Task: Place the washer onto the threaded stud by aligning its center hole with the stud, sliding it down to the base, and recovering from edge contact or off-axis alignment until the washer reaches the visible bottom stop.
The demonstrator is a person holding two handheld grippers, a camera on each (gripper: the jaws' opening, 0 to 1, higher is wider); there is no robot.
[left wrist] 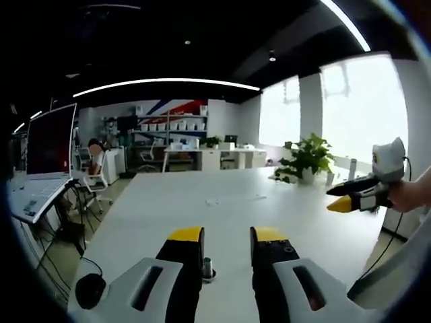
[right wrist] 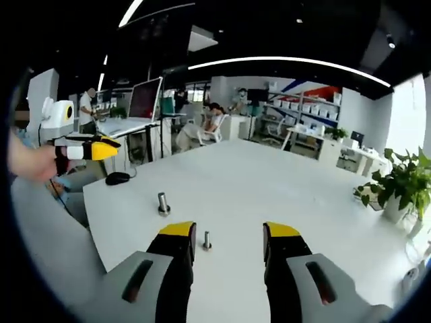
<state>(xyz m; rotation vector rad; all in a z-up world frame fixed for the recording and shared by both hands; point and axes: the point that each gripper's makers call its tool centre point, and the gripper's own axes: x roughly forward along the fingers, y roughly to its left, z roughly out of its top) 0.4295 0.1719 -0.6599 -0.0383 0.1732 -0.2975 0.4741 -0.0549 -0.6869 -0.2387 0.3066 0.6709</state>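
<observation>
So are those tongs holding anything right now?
No. The left tongs and right tongs are open and hold nothing; the studs stand untouched on the table.

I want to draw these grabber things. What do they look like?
Each gripper has two chunky jaws: light grey bodies with a dark slot, black inner faces and yellow tips. See the left gripper and the right gripper. From the side, each carries a white rounded box on top.
</observation>
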